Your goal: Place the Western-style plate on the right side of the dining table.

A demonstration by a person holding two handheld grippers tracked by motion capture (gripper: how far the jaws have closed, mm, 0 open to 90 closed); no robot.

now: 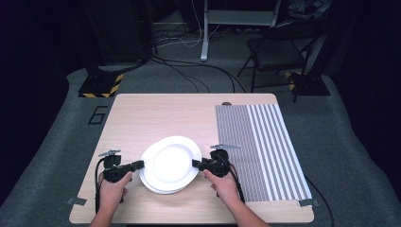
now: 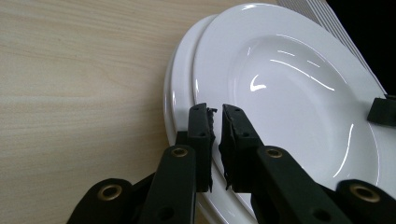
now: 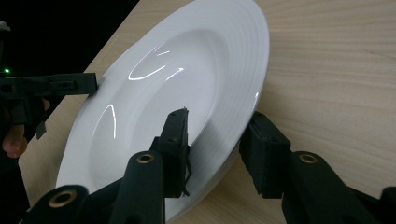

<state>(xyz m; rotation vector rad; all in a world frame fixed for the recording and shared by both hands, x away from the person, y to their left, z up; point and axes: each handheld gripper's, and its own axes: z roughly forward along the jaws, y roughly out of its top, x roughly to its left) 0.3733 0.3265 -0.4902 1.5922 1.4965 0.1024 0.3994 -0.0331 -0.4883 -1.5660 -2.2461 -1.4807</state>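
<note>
We see two white ceramic soup plates stacked near the front edge of the wooden table (image 1: 142,113), the top plate (image 1: 171,161) shifted toward one o'clock of the lower plate (image 1: 152,185). A striped placemat (image 1: 260,146) lies flat at three o'clock of them, just beside.

Our left gripper (image 1: 140,164) meets the top plate's rim at nine o'clock; in the left gripper view (image 2: 215,122) its jaws stand nearly closed with the rim's edge in the thin gap, seemingly pinching it. Our right gripper (image 1: 196,163) is at three o'clock; in its own view (image 3: 219,135) the jaws are wide apart, straddling the rim, one over the glossy well, one outside, not yet clamped.

We judge the plates rigid, fairly heavy, brittle and slick with glaze, so thin rubber pads may slip. The broad flat rim is the sensible hold, taken at opposite sides and lifted level.
</note>
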